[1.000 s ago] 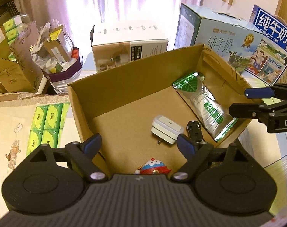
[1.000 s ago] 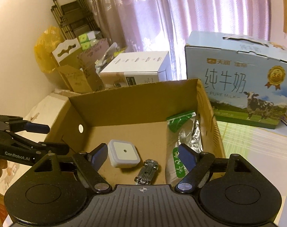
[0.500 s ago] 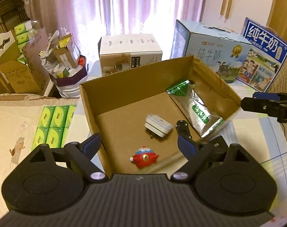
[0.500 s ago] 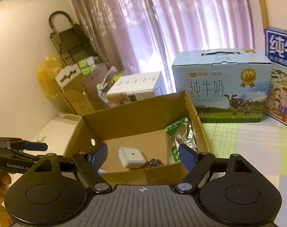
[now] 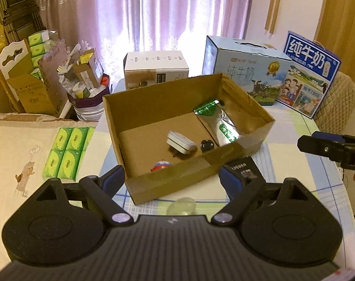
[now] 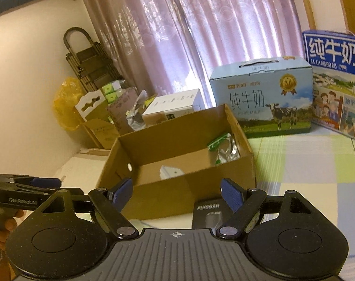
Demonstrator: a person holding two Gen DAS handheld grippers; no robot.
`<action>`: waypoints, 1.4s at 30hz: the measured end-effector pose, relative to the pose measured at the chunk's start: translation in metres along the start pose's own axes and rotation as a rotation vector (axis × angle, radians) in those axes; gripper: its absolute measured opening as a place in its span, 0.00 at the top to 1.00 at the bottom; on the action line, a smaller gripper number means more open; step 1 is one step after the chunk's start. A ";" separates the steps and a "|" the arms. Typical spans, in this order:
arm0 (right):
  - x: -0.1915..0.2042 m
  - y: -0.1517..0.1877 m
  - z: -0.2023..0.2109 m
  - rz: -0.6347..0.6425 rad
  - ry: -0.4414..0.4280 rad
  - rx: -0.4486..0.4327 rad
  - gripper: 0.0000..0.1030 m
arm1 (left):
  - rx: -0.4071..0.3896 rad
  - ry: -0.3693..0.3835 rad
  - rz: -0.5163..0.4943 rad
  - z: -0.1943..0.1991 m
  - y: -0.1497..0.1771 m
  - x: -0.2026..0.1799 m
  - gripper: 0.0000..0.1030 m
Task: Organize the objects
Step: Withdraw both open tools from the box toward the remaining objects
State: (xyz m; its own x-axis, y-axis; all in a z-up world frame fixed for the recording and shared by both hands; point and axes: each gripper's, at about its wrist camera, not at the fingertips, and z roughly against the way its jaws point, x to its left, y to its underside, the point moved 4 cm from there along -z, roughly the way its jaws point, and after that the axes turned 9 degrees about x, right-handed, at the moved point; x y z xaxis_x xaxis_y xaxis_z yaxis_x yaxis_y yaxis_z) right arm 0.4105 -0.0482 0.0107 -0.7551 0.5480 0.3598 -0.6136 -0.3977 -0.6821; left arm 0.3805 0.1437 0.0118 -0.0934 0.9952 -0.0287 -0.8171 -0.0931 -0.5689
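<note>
- My left gripper (image 5: 171, 179) has its jaws spread wide with nothing in them; they frame the near wall of the cardboard box (image 5: 177, 182) without touching it.
- My right gripper (image 6: 177, 193) is also released and empty, facing the same box from its other near corner.
- Just outside the box, by the left gripper's right-hand jaw, lies a black packet marked FLYGOAH (image 5: 244, 167), and a clear rounded thing (image 5: 181, 207) I can't identify sits on the surface below the box. I judge these are left to tidy.
- Risk: coming down on the packet, a jaw could catch the box wall and shove the light box across the checked surface (image 5: 292, 164).
- Already inside: the white plug adapter (image 5: 181, 141), a small dark toy car (image 5: 206, 144), a foil pouch with green print (image 5: 220, 123) and a red-and-blue figurine (image 5: 162, 165). A shove would tumble them.
- The flat packet may slip from the pads on pickup.
- The two grippers work close together; reaching for the same item, they could collide.
</note>
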 end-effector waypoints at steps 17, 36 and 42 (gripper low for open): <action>0.002 0.056 0.028 -0.019 -0.007 0.060 0.23 | 0.044 -0.019 -0.016 0.019 0.066 -0.034 0.16; 0.002 0.112 0.030 -0.025 0.026 0.173 0.23 | 0.105 -0.041 -0.031 0.017 0.116 -0.045 0.16; 0.001 0.125 0.026 -0.024 0.045 0.205 0.23 | 0.123 -0.046 -0.036 0.012 0.126 -0.047 0.16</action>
State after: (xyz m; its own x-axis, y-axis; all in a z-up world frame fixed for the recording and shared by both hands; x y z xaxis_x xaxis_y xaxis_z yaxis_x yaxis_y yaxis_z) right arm 0.3270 -0.1165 -0.0576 -0.7312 0.5898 0.3427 -0.6692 -0.5230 -0.5278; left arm 0.2757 0.0846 -0.0488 -0.0864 0.9958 0.0296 -0.8840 -0.0629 -0.4633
